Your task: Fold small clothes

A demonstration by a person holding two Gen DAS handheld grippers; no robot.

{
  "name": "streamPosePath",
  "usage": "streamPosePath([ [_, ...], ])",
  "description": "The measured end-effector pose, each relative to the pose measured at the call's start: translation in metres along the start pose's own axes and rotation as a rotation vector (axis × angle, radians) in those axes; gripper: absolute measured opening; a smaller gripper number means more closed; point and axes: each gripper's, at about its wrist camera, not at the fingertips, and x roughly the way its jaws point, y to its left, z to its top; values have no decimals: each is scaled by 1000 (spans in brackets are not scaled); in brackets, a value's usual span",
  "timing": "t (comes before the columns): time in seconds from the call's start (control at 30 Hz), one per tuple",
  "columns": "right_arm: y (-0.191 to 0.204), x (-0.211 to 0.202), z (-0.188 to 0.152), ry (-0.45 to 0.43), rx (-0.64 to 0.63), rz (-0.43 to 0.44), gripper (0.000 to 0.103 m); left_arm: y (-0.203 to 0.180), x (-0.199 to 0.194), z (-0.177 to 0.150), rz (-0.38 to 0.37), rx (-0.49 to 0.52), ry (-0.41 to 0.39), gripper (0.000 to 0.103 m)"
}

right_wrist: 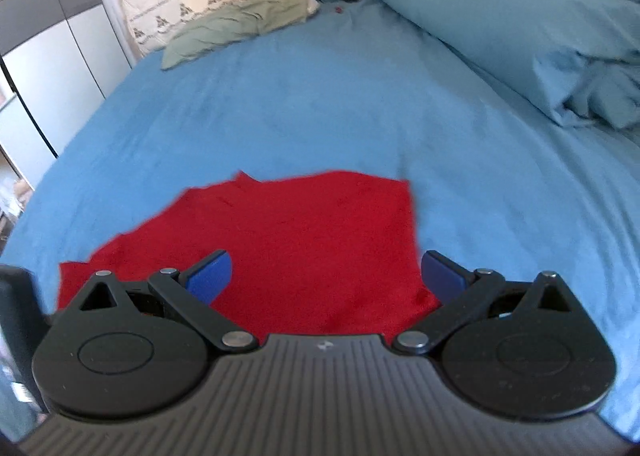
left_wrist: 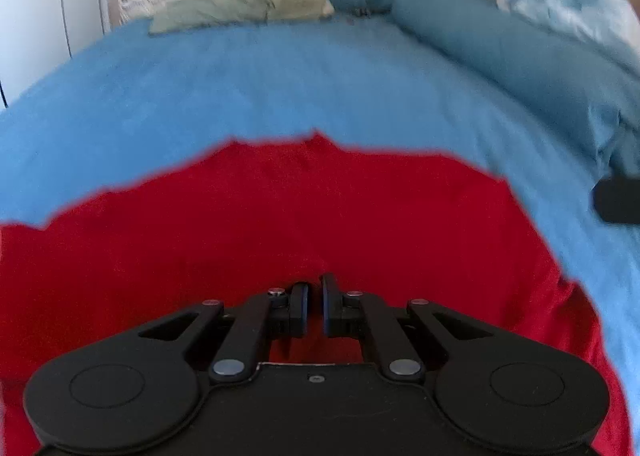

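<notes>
1. Red garment (right_wrist: 304, 240) lies flat on the blue bed (right_wrist: 320, 104), long axis left–right.
2. Left gripper (left_wrist: 315, 306) sits over its near part, jaws nearly closed — cloth pinched? Cannot tell.
3. Right gripper (right_wrist: 326, 276) jaws wide, straddling the near right edge.

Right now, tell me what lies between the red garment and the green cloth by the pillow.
Only bare blue bedsheet lies between the red garment and the green cloth; both wrist views show it.
</notes>
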Motion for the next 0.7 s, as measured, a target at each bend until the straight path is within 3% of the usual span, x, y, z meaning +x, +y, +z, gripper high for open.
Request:
streamPosePath([
  [0.1, -12, 4, -8, 22, -12, 12, 103, 0, 0, -9, 4, 20, -8, 10],
  [0.13, -13, 5, -9, 25, -16, 17, 103, -1, -3, -9, -2, 24, -10, 17],
  [0.17, -13, 7, -8, 25, -19, 24, 103, 1, -7, -9, -5, 27, -5, 41],
  [0.2, -12, 6, -8, 24, -20, 34, 103, 2, -9, -9, -11, 28, 1, 54],
  [0.23, -11, 6, -5, 23, -23, 47, 103, 5, -15, -9, -15, 29, 5, 74],
  [0.27, -8, 6, -3, 22, -32, 61, 103, 11, -24, -10, -8, 32, 3, 82],
  [0.5, 71, 41, -15, 120, -257, 156, 103, 80, -74, -26, 135, -1, 20, 90],
  [0.7, 141, 102, -47, 148, -487, 143, 102, 142, -72, -30, 234, -41, 27, 90],
])
